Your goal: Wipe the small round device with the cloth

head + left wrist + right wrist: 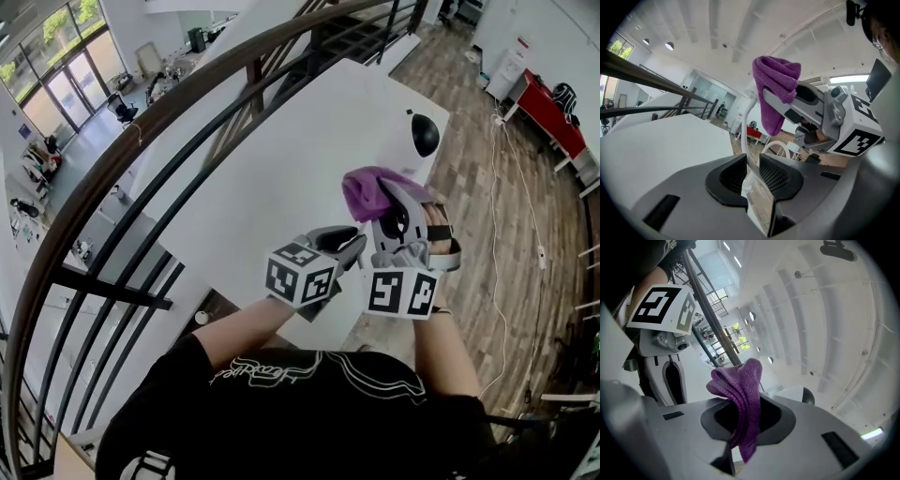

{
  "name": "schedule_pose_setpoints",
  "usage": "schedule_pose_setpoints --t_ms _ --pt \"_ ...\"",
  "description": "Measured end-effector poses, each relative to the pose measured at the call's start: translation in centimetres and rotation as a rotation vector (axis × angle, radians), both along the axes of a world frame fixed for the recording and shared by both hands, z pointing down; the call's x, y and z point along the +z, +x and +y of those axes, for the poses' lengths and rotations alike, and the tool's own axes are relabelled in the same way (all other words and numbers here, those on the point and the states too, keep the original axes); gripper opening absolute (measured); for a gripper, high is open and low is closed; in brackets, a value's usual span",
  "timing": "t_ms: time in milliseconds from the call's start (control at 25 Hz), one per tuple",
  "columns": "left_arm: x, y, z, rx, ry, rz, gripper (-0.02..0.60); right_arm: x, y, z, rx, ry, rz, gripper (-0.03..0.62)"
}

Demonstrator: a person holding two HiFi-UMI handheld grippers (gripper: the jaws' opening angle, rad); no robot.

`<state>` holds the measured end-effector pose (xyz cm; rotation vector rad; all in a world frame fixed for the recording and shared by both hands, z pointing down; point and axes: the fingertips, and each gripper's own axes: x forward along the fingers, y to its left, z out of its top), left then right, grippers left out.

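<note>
Right gripper (740, 414) clenched on the purple knitted cloth (746, 380), left gripper (751, 171) just beside it with jaws slightly parted and nothing held; small round white device with black dome (422, 134) on far corner of white bench (281, 169), well apart from the cloth.

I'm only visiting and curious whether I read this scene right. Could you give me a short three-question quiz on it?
1. Multiple choice: what do the right tongs hold? A) a purple knitted cloth B) a white cup C) nothing
2. True or false: the small round white device with a black face stands on the white table, apart from the cloth.
3. Short answer: how many marker cubes show in the head view?
Key: 1 A; 2 true; 3 two.
</note>
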<state>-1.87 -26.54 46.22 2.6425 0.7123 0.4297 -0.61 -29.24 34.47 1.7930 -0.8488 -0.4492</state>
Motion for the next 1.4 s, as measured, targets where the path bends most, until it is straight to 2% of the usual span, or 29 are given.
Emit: schedule_pose_setpoints --t_ms 120,280,480,600,720,800,1000,1200,1280,1400 --pt "0.8 0.4 1.0 0.02 0.003 0.011 0.091 1.7 0.1 1.0 -0.005 -0.018 -0.044 0.061" --pt "-1.7 -1.4 -3.1 0.0 0.023 0.04 0.091 0.4 -2.1 -2.3 -0.042 -0.019 -0.147 0.061" --pt "-4.6 -3.5 -4.7 -0.143 0.078 0.085 0.091 -2.2 -3.7 0.0 -0.112 0.125 -0.301 0.061" --pt "-6.4 -6.5 -3.9 -0.246 0.03 0.096 0.086 -3.5 -5.7 3.5 -0.164 0.199 -0.389 0.061" --pt "-8.8 -9.7 -2.0 -0.287 0.012 0.124 0.03 -5.0 -7.8 6.5 -0.217 0.258 -0.427 0.061" --pt "-10.6 -11.9 0.0 -0.288 0.009 0.157 0.009 -5.8 -9.4 8.4 -0.262 0.292 -0.46 0.061" --pt "-13.2 -17.5 7.5 -0.277 0.012 0.217 0.008 -5.8 -14.1 15.6 -0.365 0.364 -0.585 0.061" --pt "-13.4 -22.3 17.6 -0.255 0.07 0.246 0.008 -2.5 -18.1 25.1 -0.421 0.427 -0.825 0.061" --pt "-13.4 -23.8 21.8 -0.239 0.09 0.252 0.008 -0.8 -19.9 28.9 -0.443 0.434 -0.929 0.061" --pt "-12.7 -25.7 27.2 -0.209 0.108 0.254 0.008 1.5 -22.4 33.9 -0.456 0.421 -1.029 0.061"
